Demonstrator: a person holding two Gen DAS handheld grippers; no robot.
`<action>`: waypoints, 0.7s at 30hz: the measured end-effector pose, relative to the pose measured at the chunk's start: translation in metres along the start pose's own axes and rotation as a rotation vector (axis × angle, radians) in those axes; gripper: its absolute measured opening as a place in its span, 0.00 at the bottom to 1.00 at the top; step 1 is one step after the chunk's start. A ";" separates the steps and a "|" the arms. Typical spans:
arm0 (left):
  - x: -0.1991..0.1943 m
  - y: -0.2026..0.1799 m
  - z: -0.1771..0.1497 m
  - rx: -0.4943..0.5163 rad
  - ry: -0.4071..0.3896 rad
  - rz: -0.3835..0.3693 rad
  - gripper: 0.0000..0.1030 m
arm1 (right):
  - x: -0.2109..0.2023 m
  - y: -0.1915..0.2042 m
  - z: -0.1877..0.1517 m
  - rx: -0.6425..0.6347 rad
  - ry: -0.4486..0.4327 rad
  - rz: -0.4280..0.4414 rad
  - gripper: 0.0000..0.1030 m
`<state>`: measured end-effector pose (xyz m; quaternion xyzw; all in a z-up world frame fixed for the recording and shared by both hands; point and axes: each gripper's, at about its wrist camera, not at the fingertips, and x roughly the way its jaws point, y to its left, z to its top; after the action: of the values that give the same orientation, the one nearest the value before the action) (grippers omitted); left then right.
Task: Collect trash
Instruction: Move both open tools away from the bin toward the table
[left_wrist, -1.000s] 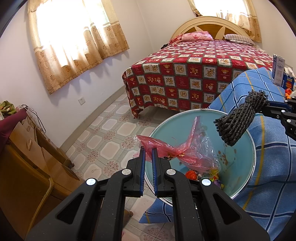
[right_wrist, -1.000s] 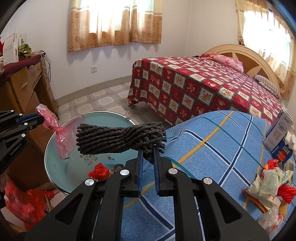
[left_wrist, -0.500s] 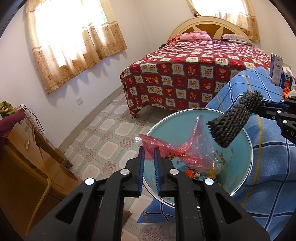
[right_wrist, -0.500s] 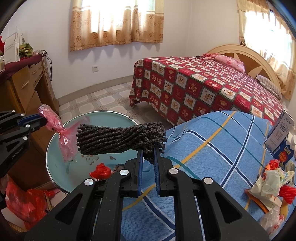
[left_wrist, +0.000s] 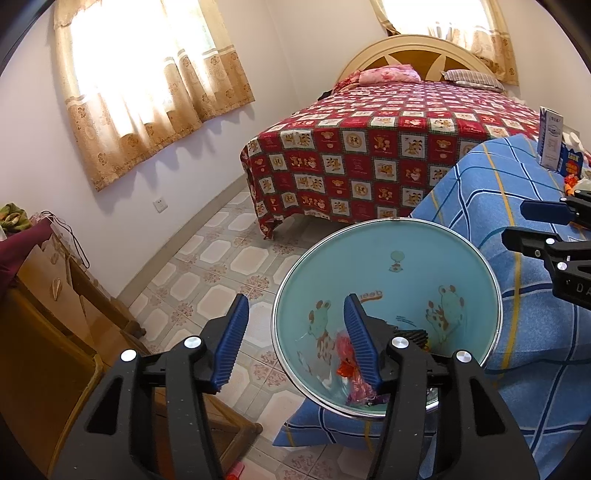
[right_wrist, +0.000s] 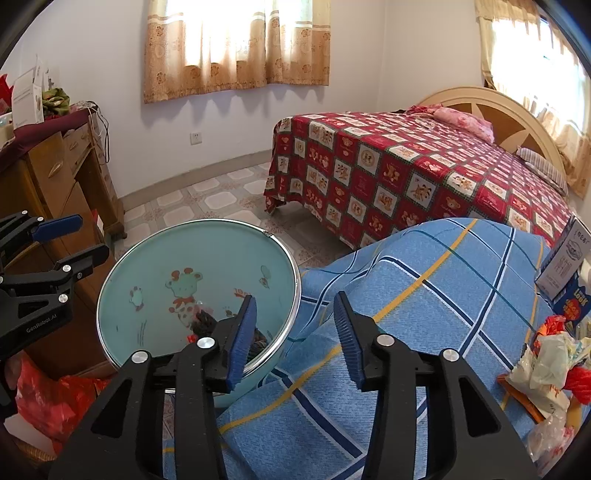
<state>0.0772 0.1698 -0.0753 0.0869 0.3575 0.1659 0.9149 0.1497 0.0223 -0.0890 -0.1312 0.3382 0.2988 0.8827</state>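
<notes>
A light blue cartoon-printed basin (left_wrist: 399, 258) (right_wrist: 207, 251) with a metal rim stands beside the blue plaid cloth. In it lie a pink plastic bag (left_wrist: 345, 354) and a dark grey rope bundle (left_wrist: 410, 336) (right_wrist: 205, 320), both partly hidden by my fingers. My left gripper (left_wrist: 295, 341) is open and empty over the basin's near left rim. My right gripper (right_wrist: 293, 332) is open and empty over the basin's right edge and the cloth. Each gripper shows at the edge of the other's view. More trash (right_wrist: 550, 362) lies on the cloth at the right.
A bed with a red patterned cover (left_wrist: 388, 147) stands behind. A wooden cabinet (right_wrist: 55, 177) stands at the left, with a red bag (right_wrist: 55, 402) on the floor below. A white and blue box (right_wrist: 565, 273) stands on the blue cloth (right_wrist: 424, 295).
Both grippers opened. The pink bag dropped from the left and the rope bundle from the right, into the basin.
</notes>
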 end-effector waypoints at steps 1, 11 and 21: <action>0.000 0.001 0.000 -0.002 -0.001 0.000 0.53 | 0.000 0.000 -0.001 0.001 -0.001 -0.001 0.45; -0.001 0.001 0.000 -0.003 -0.005 0.003 0.61 | -0.004 -0.005 -0.003 0.009 -0.008 -0.009 0.51; -0.001 0.001 0.000 -0.002 -0.006 0.004 0.63 | -0.007 -0.008 -0.005 0.018 -0.007 -0.014 0.54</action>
<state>0.0763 0.1708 -0.0739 0.0873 0.3546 0.1676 0.9157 0.1482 0.0105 -0.0880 -0.1245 0.3371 0.2902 0.8870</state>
